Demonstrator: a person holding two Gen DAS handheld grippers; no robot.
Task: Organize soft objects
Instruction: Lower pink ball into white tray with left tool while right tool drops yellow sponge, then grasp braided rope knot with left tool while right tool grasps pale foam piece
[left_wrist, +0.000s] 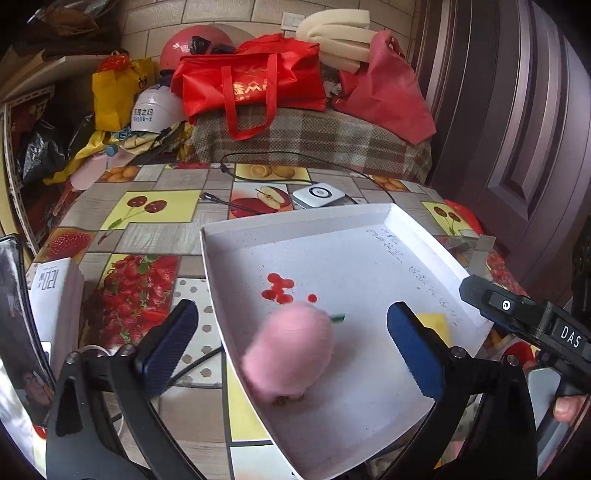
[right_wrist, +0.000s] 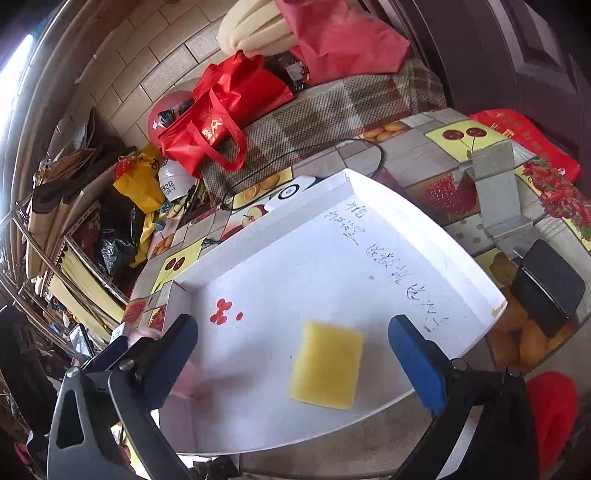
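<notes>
A white shallow box (left_wrist: 369, 258) lies on the fruit-print table. A blurred pink soft toy (left_wrist: 290, 354) is in the box, between the fingers of my open left gripper (left_wrist: 291, 343), touching neither finger. A yellow sponge (right_wrist: 327, 363) lies flat in the same box (right_wrist: 332, 266), between the fingers of my open right gripper (right_wrist: 291, 350), also untouched. The sponge's corner shows in the left wrist view (left_wrist: 437, 323). The right gripper's black body (left_wrist: 524, 317) shows at the right edge of the left wrist view.
A white device (left_wrist: 317, 195) with a black cable lies behind the box. A grey metal bracket (right_wrist: 495, 192), a black object (right_wrist: 546, 291) and something red and fluffy (right_wrist: 550, 413) are on the right. A white pack (left_wrist: 55, 291) is at left. Red bags (left_wrist: 251, 81) lie behind.
</notes>
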